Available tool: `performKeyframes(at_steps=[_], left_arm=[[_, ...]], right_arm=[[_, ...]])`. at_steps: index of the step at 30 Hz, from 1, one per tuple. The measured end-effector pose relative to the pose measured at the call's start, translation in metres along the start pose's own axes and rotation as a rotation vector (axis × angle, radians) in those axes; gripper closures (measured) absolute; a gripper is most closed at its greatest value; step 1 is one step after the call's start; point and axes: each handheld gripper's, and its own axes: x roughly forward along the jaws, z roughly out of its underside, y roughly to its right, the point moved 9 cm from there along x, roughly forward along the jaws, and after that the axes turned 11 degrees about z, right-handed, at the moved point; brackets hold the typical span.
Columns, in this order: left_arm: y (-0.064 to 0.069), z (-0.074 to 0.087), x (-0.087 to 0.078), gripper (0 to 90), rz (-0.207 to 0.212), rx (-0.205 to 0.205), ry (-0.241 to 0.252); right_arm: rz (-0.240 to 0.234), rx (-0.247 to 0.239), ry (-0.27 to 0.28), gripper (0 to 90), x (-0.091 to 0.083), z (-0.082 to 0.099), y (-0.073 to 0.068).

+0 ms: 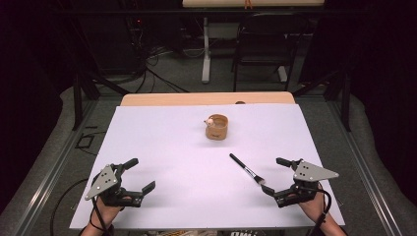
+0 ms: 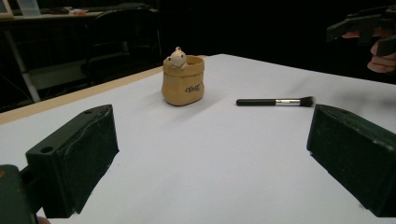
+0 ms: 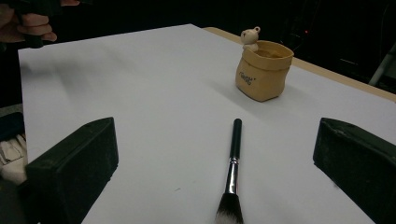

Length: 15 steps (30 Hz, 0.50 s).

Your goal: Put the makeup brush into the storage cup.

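A tan sack-shaped pot [image 1: 217, 127] with a small bear figure on its rim stands upright near the middle of the white table sheet [image 1: 162, 147]. The pot [image 2: 183, 81] [image 3: 264, 70] looks empty inside. A black-handled makeup brush [image 1: 246, 169] lies flat to the right of centre, bristles toward the near edge. My right gripper [image 1: 275, 175] is open just right of the bristle end; in its own view the brush [image 3: 232, 172] lies between the wide jaws, untouched. My left gripper [image 1: 140, 173] is open at the near left, holding nothing. From there the brush [image 2: 275, 101] lies beyond the jaws.
The sheet covers a wooden table whose bare far edge [image 1: 206, 99] shows behind it. A black chair [image 1: 265, 44] and a white table leg [image 1: 205, 49] stand on the floor beyond. Cables trail on the floor at the far left.
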Motion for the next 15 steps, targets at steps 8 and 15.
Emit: performKeyframes(at_steps=[8,15], left_arm=[[0.0009,-0.0010,0.0017,1.9,0.002,0.004,0.001],[-0.0004,-0.0002,0.0021,1.9,0.002,0.002,-0.002]], right_arm=[[-0.007,-0.006,-0.010,0.0,0.0010,0.0005,-0.0029],[0.002,-0.004,-0.009,0.0,0.0052,-0.0020,-0.0013]])
